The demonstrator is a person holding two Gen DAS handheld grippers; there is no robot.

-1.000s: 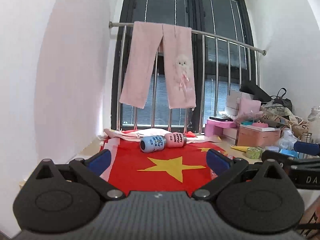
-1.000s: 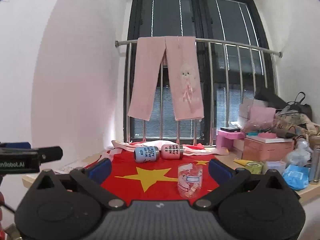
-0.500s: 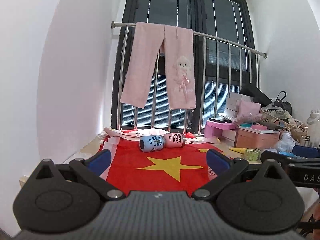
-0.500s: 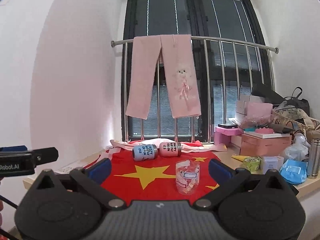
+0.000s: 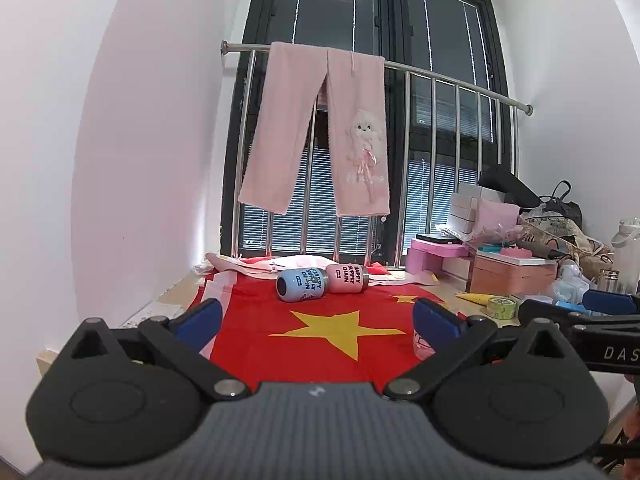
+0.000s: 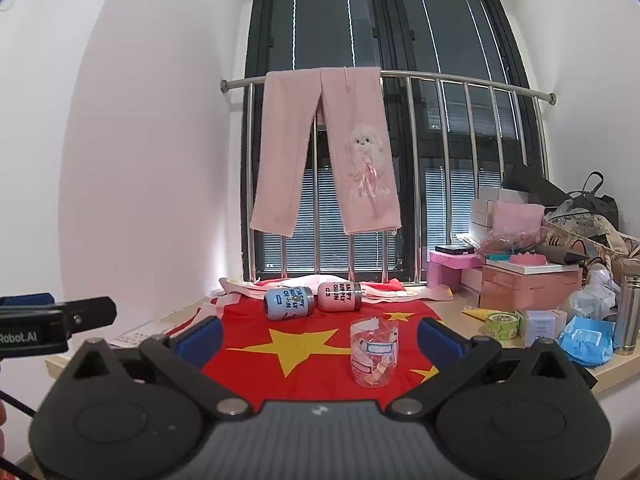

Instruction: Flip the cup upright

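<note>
Both tongs are spread wide with nothing between their blue pads. The right gripper [image 6: 319, 332] hangs at the near edge of the red flag cloth [image 6: 256, 340], and the left gripper [image 5: 317, 316] hangs beside it at the same edge, its jaws just as far apart.

Just beyond the right gripper's fingers, nearer its right pad, the clear cup [image 6: 374, 351] stands on the flag cloth. Its long axis is vertical. The wider end looks to be at the bottom against the cloth and the narrower end on top, though through the clear wall I cannot say for certain which end is the mouth. It is see-through plastic or glass with pink and blue cartoon stickers on its side. From the left wrist view only a sliver of the clear cup [image 5: 421, 345] shows, the rest is cut off behind the left gripper's right finger.

Farther back on the flag cloth a blue can [image 6: 289, 303] and a pink can [image 6: 339, 297] lie on their sides, touching each other. Behind the flag cloth pink trousers [image 6: 326, 152] hang over a steel railing [image 6: 460, 84]. To the right of the flag cloth, a roll of tape [image 6: 502, 324] sits among boxes and bags that are too jumbled to tell apart.
</note>
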